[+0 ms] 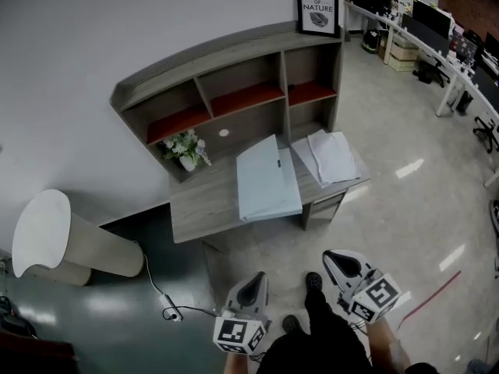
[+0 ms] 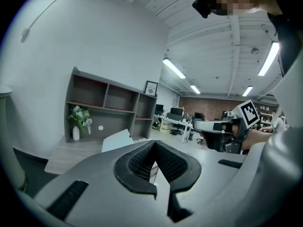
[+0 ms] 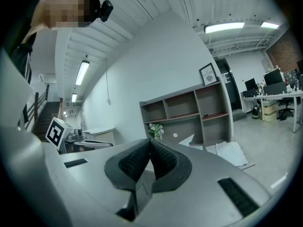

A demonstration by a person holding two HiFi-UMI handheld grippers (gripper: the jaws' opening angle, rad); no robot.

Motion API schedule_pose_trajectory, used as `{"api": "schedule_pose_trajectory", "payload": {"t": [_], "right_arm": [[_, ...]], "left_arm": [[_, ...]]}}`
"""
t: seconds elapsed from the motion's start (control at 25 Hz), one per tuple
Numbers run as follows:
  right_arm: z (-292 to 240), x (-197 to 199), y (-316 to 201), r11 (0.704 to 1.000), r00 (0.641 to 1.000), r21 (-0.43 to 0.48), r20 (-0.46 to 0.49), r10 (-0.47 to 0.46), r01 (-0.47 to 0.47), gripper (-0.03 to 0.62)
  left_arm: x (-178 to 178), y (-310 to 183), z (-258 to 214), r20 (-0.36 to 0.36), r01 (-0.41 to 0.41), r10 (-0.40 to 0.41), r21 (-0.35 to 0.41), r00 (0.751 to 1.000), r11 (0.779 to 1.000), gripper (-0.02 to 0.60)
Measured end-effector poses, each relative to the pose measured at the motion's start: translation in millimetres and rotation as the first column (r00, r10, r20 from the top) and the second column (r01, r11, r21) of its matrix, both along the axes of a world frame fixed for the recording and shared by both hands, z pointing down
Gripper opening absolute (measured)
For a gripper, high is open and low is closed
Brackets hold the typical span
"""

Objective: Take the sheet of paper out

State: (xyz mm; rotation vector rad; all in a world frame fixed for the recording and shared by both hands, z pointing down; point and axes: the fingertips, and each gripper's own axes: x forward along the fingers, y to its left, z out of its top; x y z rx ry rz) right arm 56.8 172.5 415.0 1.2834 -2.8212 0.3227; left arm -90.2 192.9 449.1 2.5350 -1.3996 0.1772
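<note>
Office floor, grey desk [image 1: 199,205] with shelf unit [image 1: 242,72] against white wall. Pale blue folder [image 1: 267,181] lies flat at desk's middle; sheets of paper [image 1: 327,156] lie in loose stack just beside it, at desk's right end. Flower vase [image 1: 187,153] stands at back left under shelves; framed print [image 1: 318,10] sits on top of unit. Left gripper [image 1: 256,279] and right gripper [image 1: 334,259] held low over floor, well short of desk, both pointing toward it. Jaws of each pressed together, nothing between them.
</note>
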Motion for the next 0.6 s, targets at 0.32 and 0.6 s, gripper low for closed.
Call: {"api": "schedule_pose_trajectory", "payload": {"t": [0.32, 0.6], "right_arm": [[-10.0, 16.6, -72.1, 0.997, 0.997, 0.019, 0.018, -0.072, 0.072, 0.012], [-4.7, 34.9, -116.8, 0.988, 0.988, 0.015, 0.023, -0.153, 0.153, 0.012]], "left_arm": [[31.4, -70.0, 5.1, 0.059, 0.05, -0.049, -0.015, 0.997, 0.999, 0.012], [63.8, -115.5, 13.8, 0.088, 0.111, -0.11, -0.009, 0.99, 0.994, 0.012]]}}
